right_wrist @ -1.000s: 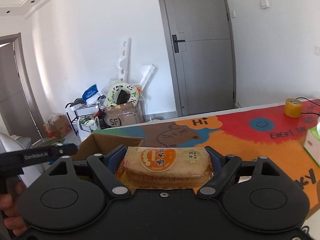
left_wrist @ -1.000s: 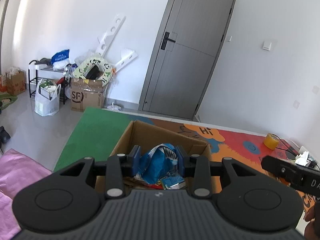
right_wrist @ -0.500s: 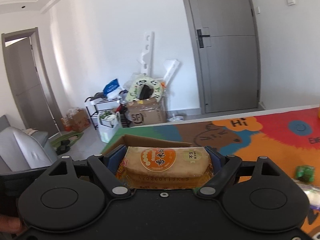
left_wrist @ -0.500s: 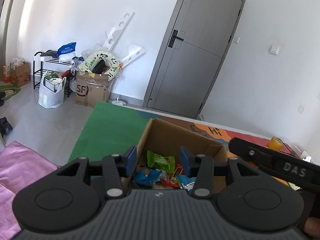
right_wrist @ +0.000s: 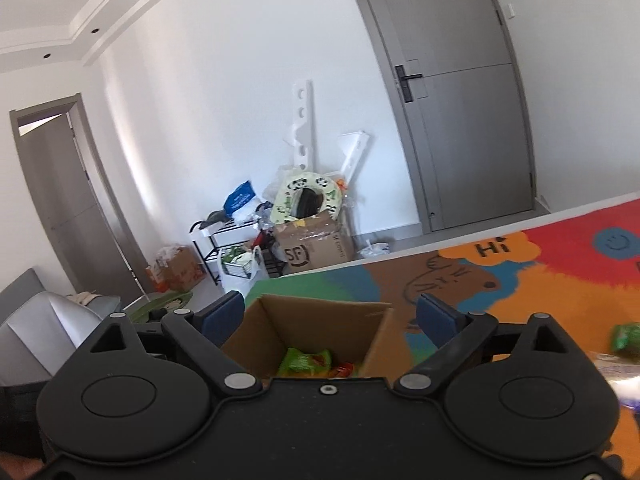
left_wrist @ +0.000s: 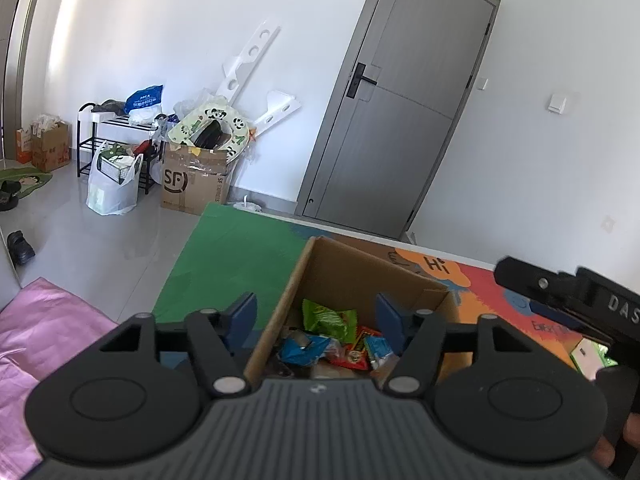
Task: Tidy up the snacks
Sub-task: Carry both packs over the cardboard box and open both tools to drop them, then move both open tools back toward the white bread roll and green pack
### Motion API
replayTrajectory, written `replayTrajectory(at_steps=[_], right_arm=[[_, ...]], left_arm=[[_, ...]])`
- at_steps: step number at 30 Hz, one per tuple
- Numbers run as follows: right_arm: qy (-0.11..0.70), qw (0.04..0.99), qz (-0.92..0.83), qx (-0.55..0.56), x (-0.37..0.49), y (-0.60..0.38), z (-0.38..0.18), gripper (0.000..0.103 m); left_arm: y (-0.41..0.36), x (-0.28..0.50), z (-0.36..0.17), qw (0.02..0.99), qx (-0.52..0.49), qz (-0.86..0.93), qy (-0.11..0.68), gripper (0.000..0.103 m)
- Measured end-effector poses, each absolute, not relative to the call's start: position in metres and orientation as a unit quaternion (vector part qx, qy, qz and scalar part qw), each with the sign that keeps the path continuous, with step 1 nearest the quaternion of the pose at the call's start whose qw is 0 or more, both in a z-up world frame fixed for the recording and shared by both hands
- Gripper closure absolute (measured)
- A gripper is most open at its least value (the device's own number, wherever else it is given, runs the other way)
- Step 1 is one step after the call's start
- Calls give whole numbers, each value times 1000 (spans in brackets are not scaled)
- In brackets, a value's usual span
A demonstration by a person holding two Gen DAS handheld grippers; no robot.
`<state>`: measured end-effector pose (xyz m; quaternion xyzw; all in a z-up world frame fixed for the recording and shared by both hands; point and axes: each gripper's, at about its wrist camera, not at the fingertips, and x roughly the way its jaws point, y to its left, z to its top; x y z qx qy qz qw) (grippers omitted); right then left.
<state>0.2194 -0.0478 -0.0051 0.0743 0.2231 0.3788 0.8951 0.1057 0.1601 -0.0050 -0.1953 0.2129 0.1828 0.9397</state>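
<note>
An open cardboard box (left_wrist: 348, 276) stands on the colourful mat, with several snack packets inside: a green one (left_wrist: 330, 320), a blue one (left_wrist: 302, 350) and a red one (left_wrist: 356, 354). My left gripper (left_wrist: 314, 312) hovers over the box, its jaws opening with nothing between them. In the right wrist view the same box (right_wrist: 316, 316) lies just below my right gripper (right_wrist: 330, 306), whose jaws are opening wide and hold nothing. A green packet (right_wrist: 304, 360) shows inside. The right gripper's black housing (left_wrist: 560, 292) reaches in from the right.
The mat (right_wrist: 560, 280) covers a table whose far edge faces a grey door (left_wrist: 384, 120). A green packet (right_wrist: 626, 336) and a shiny wrapper (right_wrist: 616, 376) lie on the mat to the right. Boxes and bags (left_wrist: 192, 184) crowd the far wall.
The left jaws let go of the blue packet, which now lies in the box, and spread. The right gripper swung left over the box and released the yellow cake packet, now out of view.
</note>
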Motion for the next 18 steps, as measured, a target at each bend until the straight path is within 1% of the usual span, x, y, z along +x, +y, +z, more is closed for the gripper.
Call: replayTrajectory(at_steps=[4, 13, 18], right_arm=[[225, 901, 364, 72, 217, -63, -5, 9], [236, 909, 332, 84, 215, -103, -11, 9], [237, 913, 319, 88, 216, -127, -13, 9]], left_arm=[[149, 107, -3, 942, -191, 179, 210, 30], [123, 111, 2, 947, -178, 163, 213, 26], [103, 118, 4, 950, -166, 148, 217, 21]])
